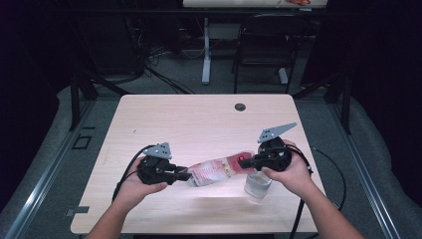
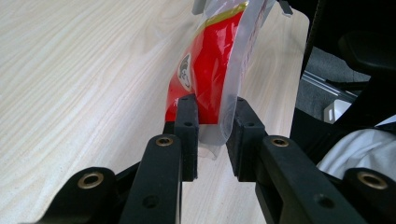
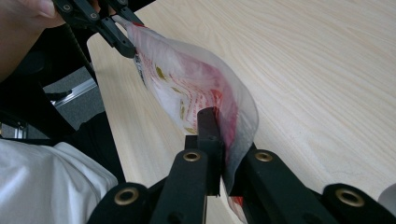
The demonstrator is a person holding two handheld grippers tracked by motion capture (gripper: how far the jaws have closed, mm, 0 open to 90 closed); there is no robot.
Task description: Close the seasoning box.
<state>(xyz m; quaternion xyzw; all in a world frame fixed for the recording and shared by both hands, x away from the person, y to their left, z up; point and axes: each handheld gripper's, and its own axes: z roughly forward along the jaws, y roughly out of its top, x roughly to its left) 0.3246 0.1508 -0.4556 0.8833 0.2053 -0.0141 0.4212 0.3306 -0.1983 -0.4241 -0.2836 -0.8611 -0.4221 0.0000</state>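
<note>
A red and white plastic pouch (image 1: pixel 214 170) hangs stretched above the front of the wooden table (image 1: pixel 199 114), held at both ends. My left gripper (image 1: pixel 186 175) is shut on its left end; in the left gripper view the pads (image 2: pixel 187 122) pinch the pouch's clear edge (image 2: pixel 210 65). My right gripper (image 1: pixel 244 162) is shut on the other end, and in the right gripper view the jaws clamp the bulging pouch (image 3: pixel 187 88). The left gripper (image 3: pixel 123 37) shows far off there, still gripping the pouch's corner. A clear glass (image 1: pixel 258 186) stands on the table just under my right hand.
A round cable hole (image 1: pixel 240 107) sits near the table's far edge. Beyond the table stand a black chair (image 1: pixel 263 45) and the white leg of another desk (image 1: pixel 206 50). Cables trail from both grippers over the table's front edge.
</note>
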